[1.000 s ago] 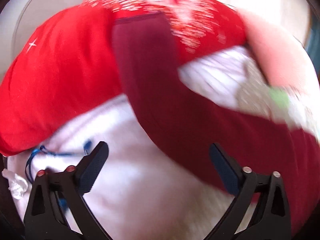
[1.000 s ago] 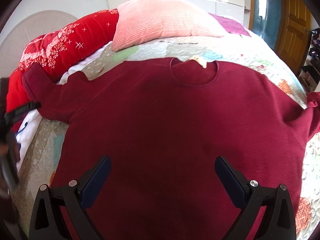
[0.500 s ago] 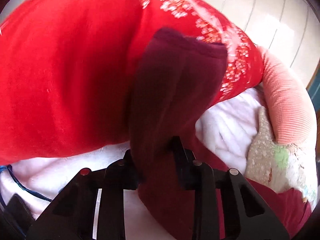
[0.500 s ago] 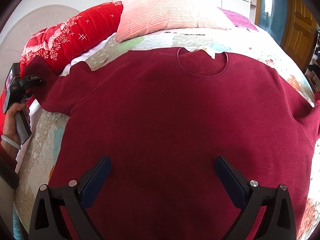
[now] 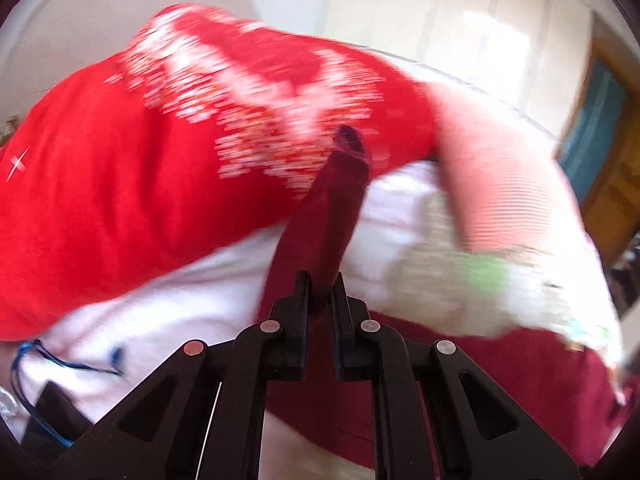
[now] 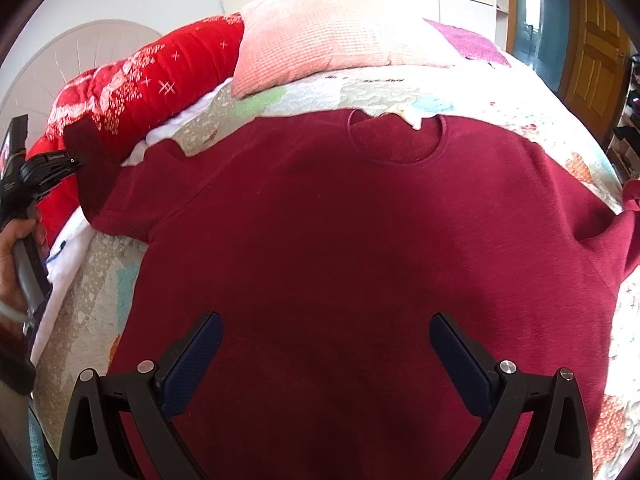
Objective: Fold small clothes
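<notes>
1. Sweater (image 6: 340,248), the dark red garment to be folded, lay face up and spread flat across the bed (image 6: 500,92), neck hole toward the pillows, its soft, finely ribbed knit covering most of the quilt.
2. Bed coverings ran from a pale quilted patchwork spread to a plump red blanket (image 6: 132,88) with white star and snowflake print, then a pink waffle-textured pillow (image 6: 332,36) and a smaller purple cushion (image 6: 468,42).
3. One sleeve (image 5: 328,216) was raised off the bed as a narrow tube, its open cuff pointing at the red blanket.
4. Left tongs (image 5: 320,296) had just been closing and were clenched on that sleeve partway along; the view was blurred.
5. Right tongs (image 6: 326,356) hung released above the lower body of the sweater, jaws wide, with nothing between them.
6. Risk, as I judge it: the grip pinched only a bunched ridge of stretchy knit, so a quick pull could let it slip out, or drag the shoulder and wrinkle the flat body, since nothing pinned the sweater down.
7. The far sleeve (image 6: 628,216) looked crumpled at the bed edge and could skew the fold.
</notes>
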`<state>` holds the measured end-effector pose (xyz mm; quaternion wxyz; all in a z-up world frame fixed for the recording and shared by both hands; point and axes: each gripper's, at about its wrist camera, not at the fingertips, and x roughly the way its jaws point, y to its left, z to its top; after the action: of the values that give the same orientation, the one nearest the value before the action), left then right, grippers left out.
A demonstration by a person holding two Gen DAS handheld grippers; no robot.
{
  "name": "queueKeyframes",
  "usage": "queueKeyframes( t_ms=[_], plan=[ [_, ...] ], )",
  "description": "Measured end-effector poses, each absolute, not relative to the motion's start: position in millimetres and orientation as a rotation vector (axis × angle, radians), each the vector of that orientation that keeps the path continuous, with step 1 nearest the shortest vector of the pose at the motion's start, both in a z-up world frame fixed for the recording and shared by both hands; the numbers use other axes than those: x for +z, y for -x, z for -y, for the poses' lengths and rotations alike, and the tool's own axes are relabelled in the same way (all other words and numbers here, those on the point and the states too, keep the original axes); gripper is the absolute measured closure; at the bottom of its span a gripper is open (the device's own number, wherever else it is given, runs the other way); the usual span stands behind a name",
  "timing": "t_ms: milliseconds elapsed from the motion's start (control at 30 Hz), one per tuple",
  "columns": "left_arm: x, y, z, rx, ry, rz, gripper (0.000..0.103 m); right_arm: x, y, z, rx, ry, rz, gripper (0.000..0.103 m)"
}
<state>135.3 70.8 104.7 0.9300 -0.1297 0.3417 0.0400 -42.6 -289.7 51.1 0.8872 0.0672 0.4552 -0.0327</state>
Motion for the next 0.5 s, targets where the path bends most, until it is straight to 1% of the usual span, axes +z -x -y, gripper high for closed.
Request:
queueKeyframes(
  t_ms=[100,267,367,500],
  plan=[
    [133.2,-124.1,-28.5,-0.073,0.290,-0.671,0.095,61.0,48.5,306.8,-0.086,-0.176,-0.924,0.000],
    [177.8,-99.2,64.8,-0.332,0.276,-0.616,0.095,76.8,60.1,342.4,-0.151,-0.211,-0.883,0.000],
    [173.1,-86.8,131.1,-0.460,0.234,-0.657,0.095,82.2,68.4,363.6,-0.193,-0.214,-0.868,0.000],
    [132.4,-82.0,202.9,-0.553,0.204,-0.756,0.095,84.0,79.6,397.7,-0.255,-0.250,-0.855,0.000]
  ],
)
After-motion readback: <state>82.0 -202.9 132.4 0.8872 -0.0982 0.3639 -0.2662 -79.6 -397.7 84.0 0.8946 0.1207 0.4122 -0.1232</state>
